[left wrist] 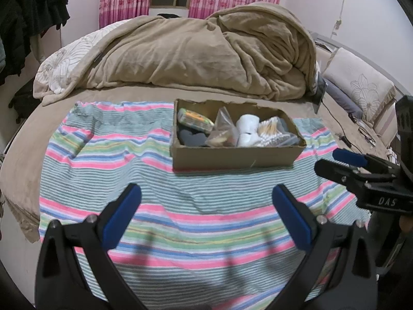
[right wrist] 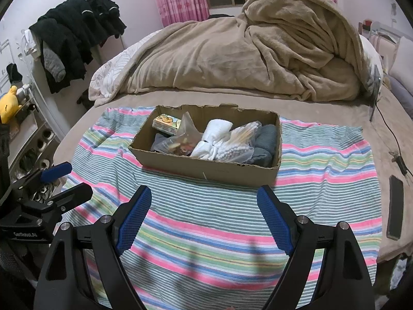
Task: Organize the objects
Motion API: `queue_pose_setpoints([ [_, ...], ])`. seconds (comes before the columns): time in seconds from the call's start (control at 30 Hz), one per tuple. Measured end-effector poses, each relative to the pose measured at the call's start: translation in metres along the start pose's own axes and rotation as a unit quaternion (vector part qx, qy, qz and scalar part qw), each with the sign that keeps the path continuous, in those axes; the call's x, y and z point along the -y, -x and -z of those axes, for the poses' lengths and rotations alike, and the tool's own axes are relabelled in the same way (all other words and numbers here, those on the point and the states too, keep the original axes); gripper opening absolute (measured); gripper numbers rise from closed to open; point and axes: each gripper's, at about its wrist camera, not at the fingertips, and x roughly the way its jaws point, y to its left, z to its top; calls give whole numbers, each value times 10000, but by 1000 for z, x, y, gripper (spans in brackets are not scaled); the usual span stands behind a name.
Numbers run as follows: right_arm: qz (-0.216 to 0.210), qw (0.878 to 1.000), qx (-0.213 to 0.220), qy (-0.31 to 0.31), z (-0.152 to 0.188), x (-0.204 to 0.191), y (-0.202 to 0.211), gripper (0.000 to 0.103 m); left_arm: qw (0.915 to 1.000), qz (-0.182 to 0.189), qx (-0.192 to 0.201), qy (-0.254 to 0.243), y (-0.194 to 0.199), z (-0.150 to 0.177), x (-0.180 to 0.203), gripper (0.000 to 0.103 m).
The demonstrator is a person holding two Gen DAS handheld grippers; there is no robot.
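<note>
A cardboard box [left wrist: 232, 159] [right wrist: 196, 166] stands on a striped towel [left wrist: 116, 175] [right wrist: 206, 219] on the bed. In it lie a colourful packet [left wrist: 196, 122] [right wrist: 165, 124], a clear bag of small items [left wrist: 222, 131] [right wrist: 180, 142], white rolled cloth [left wrist: 246, 129] [right wrist: 214, 134], a bag of cotton swabs [left wrist: 271, 134] [right wrist: 240, 142] and grey cloth [right wrist: 265, 142]. My left gripper [left wrist: 206, 193] is open and empty above the towel, short of the box. My right gripper [right wrist: 204, 193] is open and empty, also short of the box; it shows at the right of the left wrist view [left wrist: 335, 162].
A heaped beige blanket [left wrist: 206, 56] [right wrist: 258, 51] lies behind the box. A phone [right wrist: 396, 206] and a cable [right wrist: 392, 139] lie on the bed at right. Pillows [left wrist: 361, 87] stand at far right. Dark clothes [right wrist: 72, 38] hang at left above a shelf with a yellow toy [right wrist: 9, 103].
</note>
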Motion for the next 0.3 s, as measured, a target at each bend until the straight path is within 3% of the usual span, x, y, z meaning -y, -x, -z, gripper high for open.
queue_pose_setpoints([
  [0.3,8,10000,-68,-16,-1,2,-8,86,10000,-29,-69,-46,-13,-3,-6,102],
])
